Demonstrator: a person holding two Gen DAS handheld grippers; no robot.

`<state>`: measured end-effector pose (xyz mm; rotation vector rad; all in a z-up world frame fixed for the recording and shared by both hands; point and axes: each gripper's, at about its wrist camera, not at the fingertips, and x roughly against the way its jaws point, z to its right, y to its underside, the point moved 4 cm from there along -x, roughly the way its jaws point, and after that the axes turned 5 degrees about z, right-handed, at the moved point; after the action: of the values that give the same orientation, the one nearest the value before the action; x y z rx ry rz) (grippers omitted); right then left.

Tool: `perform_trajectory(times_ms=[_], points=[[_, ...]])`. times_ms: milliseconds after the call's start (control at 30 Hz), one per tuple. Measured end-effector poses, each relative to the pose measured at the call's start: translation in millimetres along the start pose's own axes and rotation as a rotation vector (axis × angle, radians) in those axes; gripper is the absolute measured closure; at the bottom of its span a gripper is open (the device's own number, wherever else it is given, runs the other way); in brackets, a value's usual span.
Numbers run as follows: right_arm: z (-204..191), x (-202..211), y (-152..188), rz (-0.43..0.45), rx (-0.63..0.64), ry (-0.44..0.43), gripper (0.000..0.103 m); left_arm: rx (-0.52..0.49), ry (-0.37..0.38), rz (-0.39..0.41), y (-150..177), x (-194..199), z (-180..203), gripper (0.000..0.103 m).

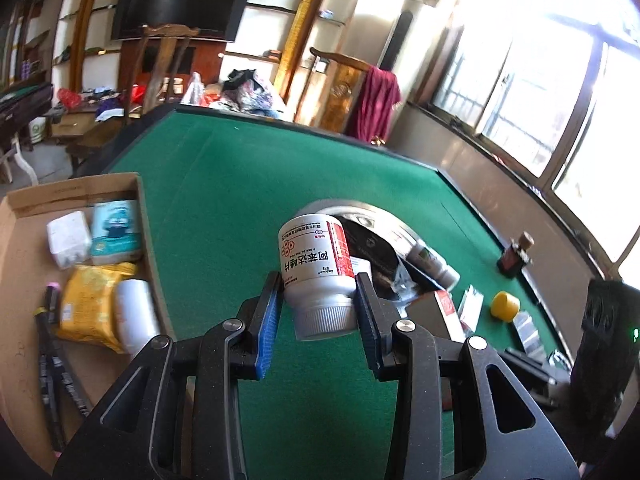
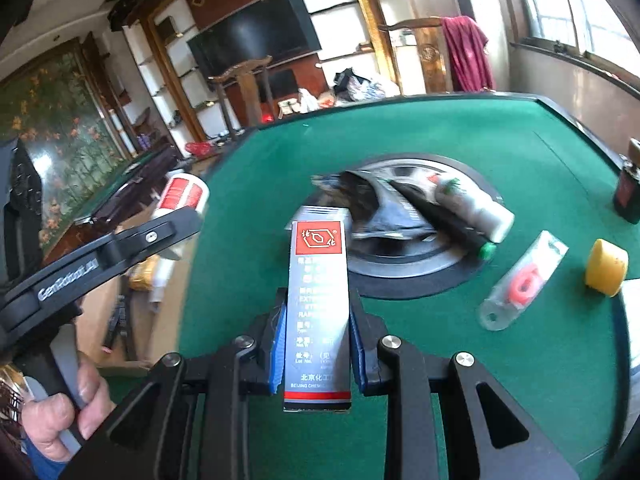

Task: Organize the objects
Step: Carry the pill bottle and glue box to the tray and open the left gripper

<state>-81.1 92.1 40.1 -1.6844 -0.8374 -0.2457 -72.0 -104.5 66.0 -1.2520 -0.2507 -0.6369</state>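
Observation:
My left gripper (image 1: 318, 300) is shut on a white medicine bottle (image 1: 316, 264) with a red-and-white label, held cap toward the camera above the green felt table (image 1: 248, 184). The same bottle (image 2: 182, 196) and the left gripper (image 2: 188, 220) show at the left of the right wrist view, with a hand on the handle. My right gripper (image 2: 318, 312) is shut on a tall grey box (image 2: 318, 300) with a red logo, lifted over the felt (image 2: 520, 152). A cardboard box (image 1: 24, 240) at the left holds tissue packs, a yellow packet, a white bottle and pens.
The round metal hub (image 2: 404, 256) at the table's middle carries a dark pouch, a black pen and a white bottle (image 2: 472, 204). A yellow cap (image 2: 606, 266), a clear packet with a red ring (image 2: 524, 280) and a dark bottle (image 2: 628, 196) lie at the right. Chairs stand beyond the far edge.

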Motion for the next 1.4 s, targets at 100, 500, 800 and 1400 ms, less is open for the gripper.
perform_trajectory(times_ms=[100,500,800,1400], points=[[-23,-1,0,-0.005,0.032,-0.037,0.077,0.010,-0.014,0.036,-7,20,-12,0.068],[-131,-21,5,-0.047,0.191,-0.180,0.077,0.172,-0.216,0.113,-3,95,-136,0.067],[-185,-62,34,-0.138,0.297,-0.215,0.077,0.250,-0.297,0.020,34,95,-180,0.067],[-198,-95,60,-0.231,0.373,-0.211,0.077,0.252,-0.349,-0.047,47,82,-191,0.067]])
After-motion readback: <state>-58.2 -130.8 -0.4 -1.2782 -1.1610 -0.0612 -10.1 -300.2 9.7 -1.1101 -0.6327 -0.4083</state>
